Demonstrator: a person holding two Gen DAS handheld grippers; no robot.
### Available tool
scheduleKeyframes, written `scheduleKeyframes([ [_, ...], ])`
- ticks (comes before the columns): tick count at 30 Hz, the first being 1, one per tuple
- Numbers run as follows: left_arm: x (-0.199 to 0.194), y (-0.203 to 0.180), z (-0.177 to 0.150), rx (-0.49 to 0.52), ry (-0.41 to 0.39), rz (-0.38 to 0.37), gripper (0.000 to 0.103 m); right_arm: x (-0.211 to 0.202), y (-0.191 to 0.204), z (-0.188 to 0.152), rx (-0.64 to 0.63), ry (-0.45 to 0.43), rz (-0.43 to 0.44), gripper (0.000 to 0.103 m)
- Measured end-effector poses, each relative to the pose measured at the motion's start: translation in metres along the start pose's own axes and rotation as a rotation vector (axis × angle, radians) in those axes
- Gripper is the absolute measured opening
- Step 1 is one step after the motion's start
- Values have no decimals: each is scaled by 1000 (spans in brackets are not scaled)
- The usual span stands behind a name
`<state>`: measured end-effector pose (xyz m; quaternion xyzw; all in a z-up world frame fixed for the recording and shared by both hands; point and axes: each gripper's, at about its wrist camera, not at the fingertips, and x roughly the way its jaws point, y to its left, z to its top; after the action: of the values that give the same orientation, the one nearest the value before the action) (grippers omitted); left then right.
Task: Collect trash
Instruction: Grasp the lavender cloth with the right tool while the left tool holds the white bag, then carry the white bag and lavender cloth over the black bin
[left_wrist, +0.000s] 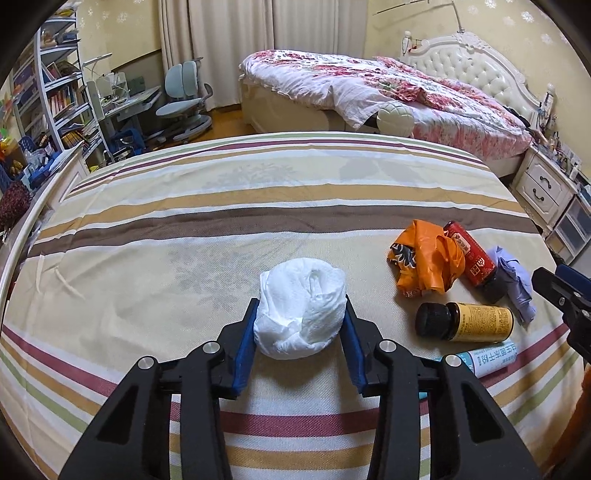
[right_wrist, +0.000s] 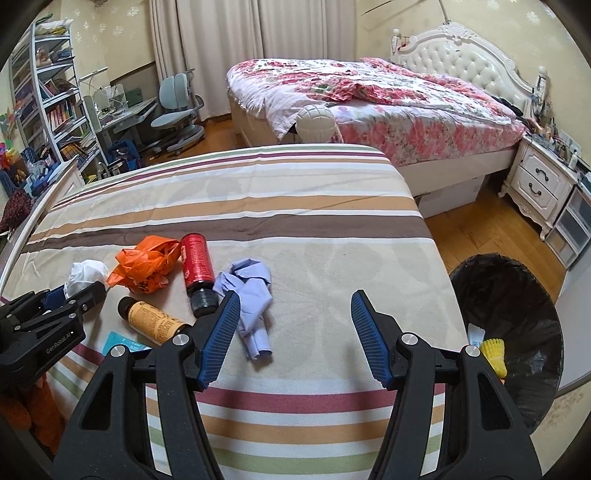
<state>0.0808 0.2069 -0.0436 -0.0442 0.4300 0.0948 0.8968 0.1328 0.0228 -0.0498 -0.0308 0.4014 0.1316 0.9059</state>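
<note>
Look at the bin (right_wrist: 517, 325) first. It stands on the wood floor, just beside the striped bed (right_wrist: 280, 206). It has a black bag inside. In the bag you can see a yellow thing (right_wrist: 493, 352) and a small white scrap (right_wrist: 475, 334); I cannot tell what the scrap is.

Your left gripper (left_wrist: 300, 325) is clamped on a white paper ball (left_wrist: 301, 308). Both blue pads (left_wrist: 245, 354) press on its sides. The ball sits on the striped bed.

Your right gripper (right_wrist: 291, 332) has its jaws wide apart and holds nothing. Its left pad is just beside the purple glove (right_wrist: 249, 295), maybe touching it, but the view is not clear there.

More trash lies on the striped bed near the paper ball: an orange bag (left_wrist: 424, 258), a red bottle (left_wrist: 469, 254), a yellow bottle (left_wrist: 465, 321) lying on its side, and a white and blue tube (left_wrist: 487, 358) partly hidden behind your left gripper.
</note>
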Motion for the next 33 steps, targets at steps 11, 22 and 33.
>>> scheduleKeyframes([
  [11,-4,17,-4,-37,2,-11,41,18,19,-2,-44,52,12,52],
  [22,-5,21,-4,-52,-4,-26,41,21,18,-6,-34,72,15,24],
  [33,-18,12,-5,-47,-19,-63,41,5,-2,-7,6,38,-20,24],
])
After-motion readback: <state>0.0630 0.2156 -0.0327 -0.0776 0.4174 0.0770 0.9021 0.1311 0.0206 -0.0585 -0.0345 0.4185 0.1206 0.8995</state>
